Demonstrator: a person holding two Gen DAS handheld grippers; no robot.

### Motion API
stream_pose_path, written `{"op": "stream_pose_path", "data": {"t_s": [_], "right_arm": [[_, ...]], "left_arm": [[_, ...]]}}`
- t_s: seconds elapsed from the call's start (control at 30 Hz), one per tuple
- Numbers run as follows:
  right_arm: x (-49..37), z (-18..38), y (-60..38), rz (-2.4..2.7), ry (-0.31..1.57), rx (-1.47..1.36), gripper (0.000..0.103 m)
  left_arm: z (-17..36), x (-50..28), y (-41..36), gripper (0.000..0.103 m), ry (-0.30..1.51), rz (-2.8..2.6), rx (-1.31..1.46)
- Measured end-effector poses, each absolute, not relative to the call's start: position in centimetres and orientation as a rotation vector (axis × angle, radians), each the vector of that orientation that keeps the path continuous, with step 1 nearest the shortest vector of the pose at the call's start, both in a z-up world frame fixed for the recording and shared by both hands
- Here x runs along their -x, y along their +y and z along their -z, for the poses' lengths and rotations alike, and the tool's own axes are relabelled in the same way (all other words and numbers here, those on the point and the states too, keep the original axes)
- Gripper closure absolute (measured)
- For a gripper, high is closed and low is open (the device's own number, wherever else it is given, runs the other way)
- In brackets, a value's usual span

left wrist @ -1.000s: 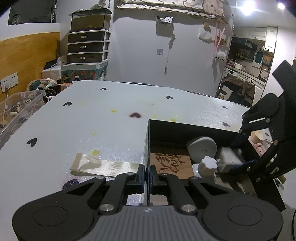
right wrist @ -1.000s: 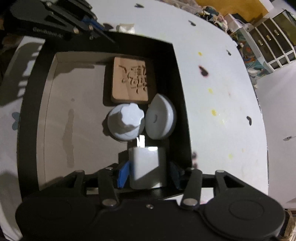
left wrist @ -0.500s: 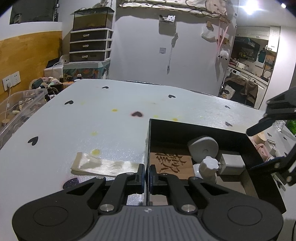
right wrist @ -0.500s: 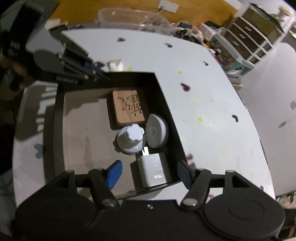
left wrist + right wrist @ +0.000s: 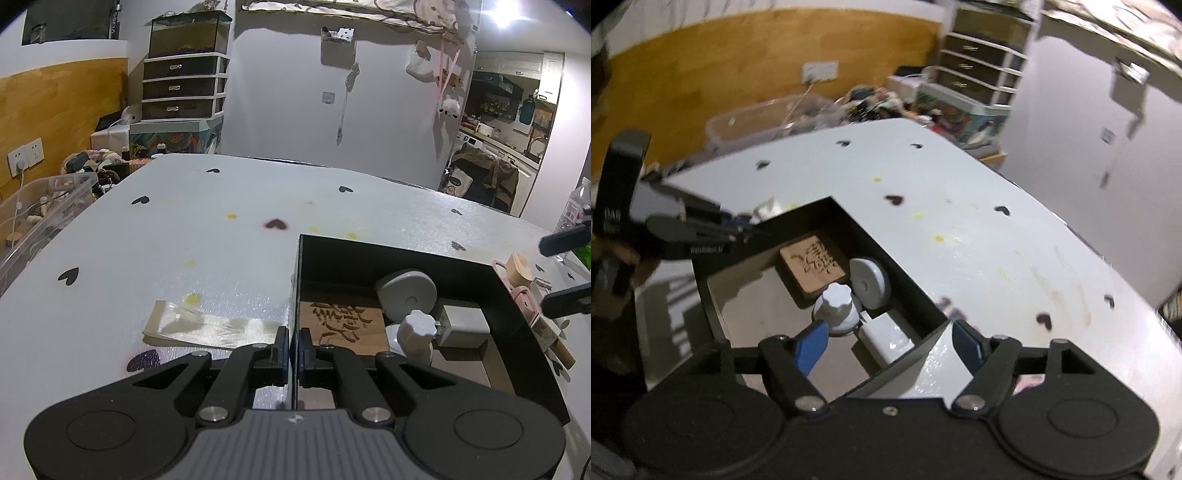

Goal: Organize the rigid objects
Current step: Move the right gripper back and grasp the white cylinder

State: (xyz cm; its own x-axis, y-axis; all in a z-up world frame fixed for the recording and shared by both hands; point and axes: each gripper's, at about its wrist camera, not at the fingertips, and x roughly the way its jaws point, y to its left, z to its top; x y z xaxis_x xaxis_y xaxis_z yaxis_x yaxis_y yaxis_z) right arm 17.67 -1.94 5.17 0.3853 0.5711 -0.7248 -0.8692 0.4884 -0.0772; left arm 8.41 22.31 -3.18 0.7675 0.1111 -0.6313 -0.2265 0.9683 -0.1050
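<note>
On a pale tabletop (image 5: 221, 258) dotted with small black hearts and yellow stains, a strip of clear tape (image 5: 210, 326) lies flat just left of a black box (image 5: 369, 254), while a pink item and a wooden-topped piece (image 5: 519, 264) sit outside the box's right wall. Beyond the far edge stand a drawer unit (image 5: 183, 88) and a clear plastic storage bin (image 5: 33, 218). The left tongs (image 5: 294, 347) are pressed together on the box's near-left wall, one finger inside and one outside. The right tongs (image 5: 888, 341) are spread wide and hold nothing, straddling a corner of the box with the blue-padded left finger (image 5: 810, 345) over the interior and the other over the tabletop. Most of the box floor toward its left side in the right wrist view is bare. Inside, clustered against one wall, lie a carved wooden block (image 5: 812, 264), a round grey disc (image 5: 868, 282) tilted on edge against the wall, a white scalloped knob (image 5: 836, 306) standing upright, and a white charger plug (image 5: 884, 338) beside the knob near the corner.
</note>
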Motion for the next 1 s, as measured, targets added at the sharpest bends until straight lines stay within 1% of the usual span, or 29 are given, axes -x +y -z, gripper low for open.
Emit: {"op": "stream_pose_path", "data": {"t_s": [0.17, 0.27, 0.33, 0.4, 0.53, 0.8, 1.0], "right_arm": [[-16.7, -5.3, -3.7, -0.914, 0.675, 0.36, 0.021], [-16.1, -5.3, -4.7, -0.887, 0.661, 0.289, 0.011], [-15.6, -5.1, -5.1, -0.871, 0.65, 0.258, 0.009], [-15.2, -4.9, -5.4, -0.858, 0.64, 0.234, 0.004], [-14.3, -4.7, -6.4, -0.83, 0.621, 0.177, 0.0], [-12.3, -3.4, -8.6, -0.726, 0.577, 0.092, 0.0], [-11.6, -1.5, -10.9, -0.635, 0.605, 0.019, 0.0]], "left_arm": [[3.1, -8.3, 22.1, 0.099, 0.676, -0.193, 0.179], [3.1, -8.2, 22.0, 0.099, 0.678, -0.2, 0.18], [3.1, -8.2, 21.9, 0.099, 0.68, -0.204, 0.18], [3.0, -8.2, 21.8, 0.099, 0.682, -0.208, 0.18], [2.9, -8.0, 21.7, 0.1, 0.686, -0.213, 0.179], [2.7, -7.7, 21.6, 0.1, 0.69, -0.219, 0.177], [2.8, -7.2, 21.4, 0.1, 0.688, -0.224, 0.178]]}}
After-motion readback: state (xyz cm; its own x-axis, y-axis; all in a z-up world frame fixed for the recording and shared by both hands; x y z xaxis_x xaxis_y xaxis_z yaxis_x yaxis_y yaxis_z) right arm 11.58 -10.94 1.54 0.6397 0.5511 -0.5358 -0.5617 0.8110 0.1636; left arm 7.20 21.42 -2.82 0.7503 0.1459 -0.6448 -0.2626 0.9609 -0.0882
